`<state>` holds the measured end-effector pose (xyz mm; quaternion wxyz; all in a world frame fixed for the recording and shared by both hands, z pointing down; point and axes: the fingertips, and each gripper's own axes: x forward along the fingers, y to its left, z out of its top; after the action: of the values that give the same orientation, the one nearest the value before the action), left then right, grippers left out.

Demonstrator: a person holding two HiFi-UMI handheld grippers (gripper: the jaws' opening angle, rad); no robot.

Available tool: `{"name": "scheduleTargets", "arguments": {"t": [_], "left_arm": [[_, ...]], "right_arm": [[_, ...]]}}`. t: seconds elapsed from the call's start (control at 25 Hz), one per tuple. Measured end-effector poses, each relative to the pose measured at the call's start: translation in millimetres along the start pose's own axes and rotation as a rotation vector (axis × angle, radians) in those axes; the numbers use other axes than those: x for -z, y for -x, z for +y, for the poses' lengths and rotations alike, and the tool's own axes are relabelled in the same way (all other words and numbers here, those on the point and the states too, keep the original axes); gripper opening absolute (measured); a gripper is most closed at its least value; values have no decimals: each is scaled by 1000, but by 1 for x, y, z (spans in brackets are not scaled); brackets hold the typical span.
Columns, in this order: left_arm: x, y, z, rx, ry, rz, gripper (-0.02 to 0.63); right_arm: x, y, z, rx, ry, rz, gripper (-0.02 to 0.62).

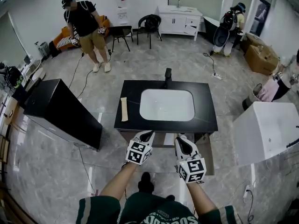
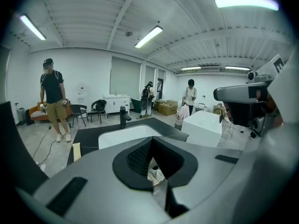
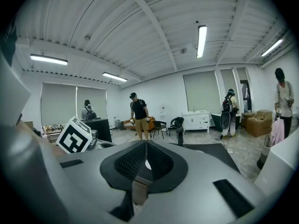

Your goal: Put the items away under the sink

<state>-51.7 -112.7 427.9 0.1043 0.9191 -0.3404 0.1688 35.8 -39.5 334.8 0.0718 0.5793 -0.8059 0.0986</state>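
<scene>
A black vanity top [image 1: 205, 111] holds a white sink basin [image 1: 167, 104] with a black faucet [image 1: 167, 77] at its back. A flat beige strip [image 1: 124, 109] lies on the counter left of the basin, and it also shows in the left gripper view as the beige strip [image 2: 76, 150]. My left gripper [image 1: 146, 135] and right gripper [image 1: 181, 138] hover side by side just in front of the vanity's front edge. The left gripper [image 2: 152, 141] and the right gripper [image 3: 145, 143] are both shut with nothing between the jaws. The space under the counter is mostly hidden.
A black cabinet [image 1: 60, 111] stands to the left and a white tub [image 1: 266, 129] to the right. A person in a black shirt [image 1: 86, 27] stands at the back, near chairs [image 1: 149, 24] and a white vanity [image 1: 180, 17]. Cables run over the tiled floor.
</scene>
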Motion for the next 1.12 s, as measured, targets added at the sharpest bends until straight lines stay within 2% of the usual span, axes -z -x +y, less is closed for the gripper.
{"name": "scheduleTargets", "arguments": {"t": [0.36,0.6,1.0,1.12], "left_arm": [[9,-9,101,-19,18,18,9],[23,-21,143,-26,52,27,9],[67,-36,210,-117,133,69,17],[87,-39,234,-161,158,94,66]], "right_arm": [[-10,-83,32,-15,21,33,43],[-1,-119,38,-18,23,62,43],[16,-162,48,-25,18,116,43],[23,-173,50,-24,13,136,43]]}}
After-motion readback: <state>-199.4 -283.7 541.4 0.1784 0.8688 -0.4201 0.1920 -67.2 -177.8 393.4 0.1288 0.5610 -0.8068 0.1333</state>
